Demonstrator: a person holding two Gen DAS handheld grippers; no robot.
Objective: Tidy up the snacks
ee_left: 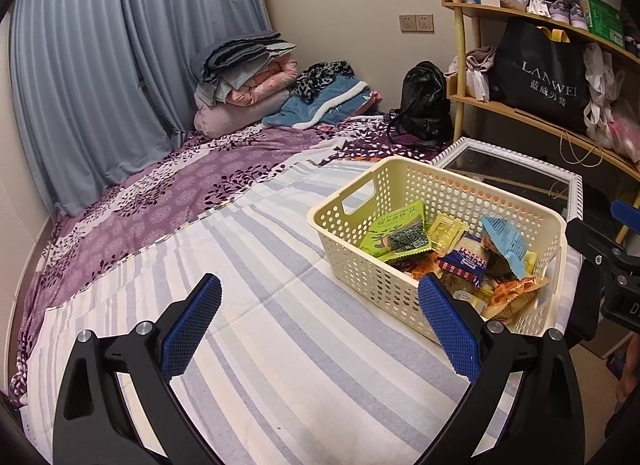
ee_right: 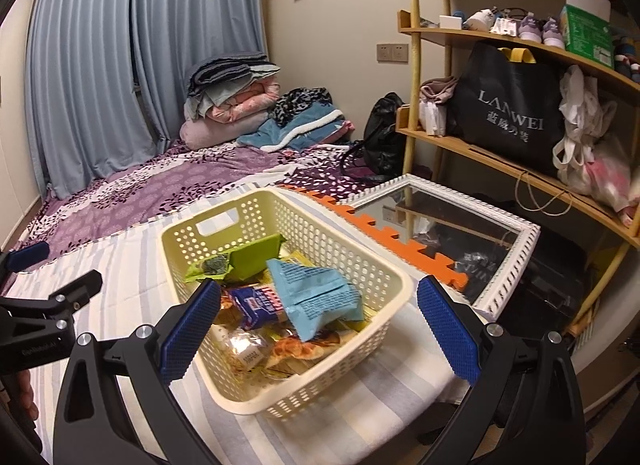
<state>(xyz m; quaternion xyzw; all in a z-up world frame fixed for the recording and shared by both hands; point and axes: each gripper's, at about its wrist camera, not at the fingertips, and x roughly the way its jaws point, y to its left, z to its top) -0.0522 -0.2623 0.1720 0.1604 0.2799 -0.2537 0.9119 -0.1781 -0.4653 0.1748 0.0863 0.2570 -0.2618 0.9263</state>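
A cream perforated basket stands on the striped sheet and holds several snack packets. Among them are a green seaweed packet, a light blue packet and a red-checked blue packet. My left gripper hovers open over the bare sheet, left of the basket, nothing between its fingers. My right gripper is open just above the basket's near part, its blue pads on either side of the packets, holding nothing. Each gripper shows at the edge of the other's view.
The bed's purple floral cover runs back to folded bedding and grey curtains. A white-framed mirror lies right of the basket, beside an orange foam mat. A wooden shelf with bags stands at right.
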